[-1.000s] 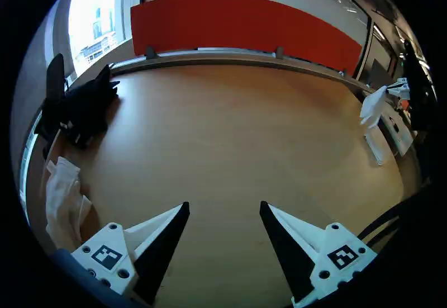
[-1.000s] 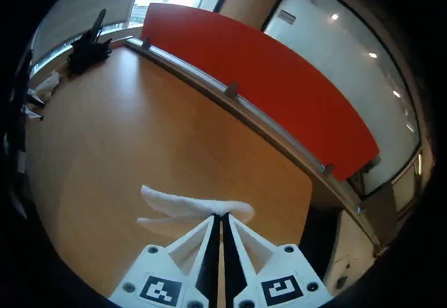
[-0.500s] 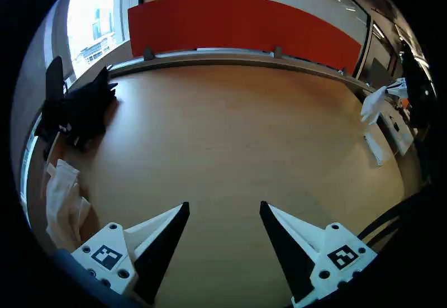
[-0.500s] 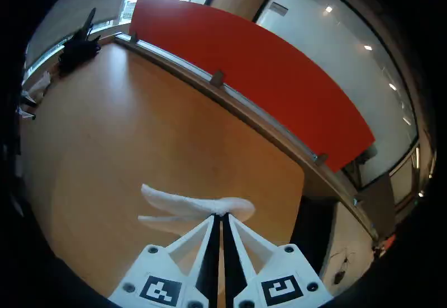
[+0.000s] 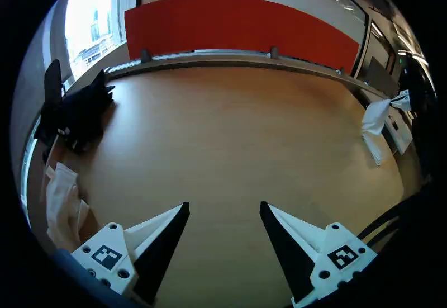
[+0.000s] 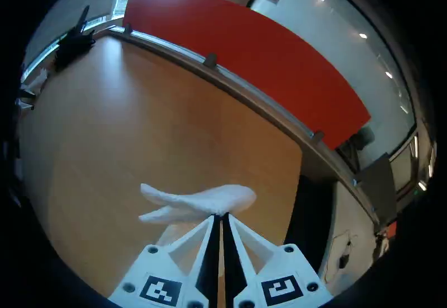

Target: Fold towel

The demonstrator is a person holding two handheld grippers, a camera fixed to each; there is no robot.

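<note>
Right tool: the right tool [image 6: 222, 217] has its two fingers pressed tight together, clamped on the white cloth towel [image 6: 195, 200].
Towel, right gripper view: it is bunched into a soft roll right at the fingertips and juts out to the left over the light wooden bench [image 6: 139, 118].
Towel, left gripper view: far off at the bench's right edge it hangs down from the right tool in a limp strip; whether its lower end touches the wood cannot be told.
Left tool: the left tool [image 5: 223, 206] has its fingers spread wide apart, gripping nothing, with bare bench showing between them.
Back edge: a long red partition panel [image 5: 240, 23] stands on a grey rail along the far side of the bench.
Left end: a black bag [image 5: 78, 112] sits near the window, and a crumpled white cloth [image 5: 61, 202] lies nearer, just beside the left tool's left finger.
</note>
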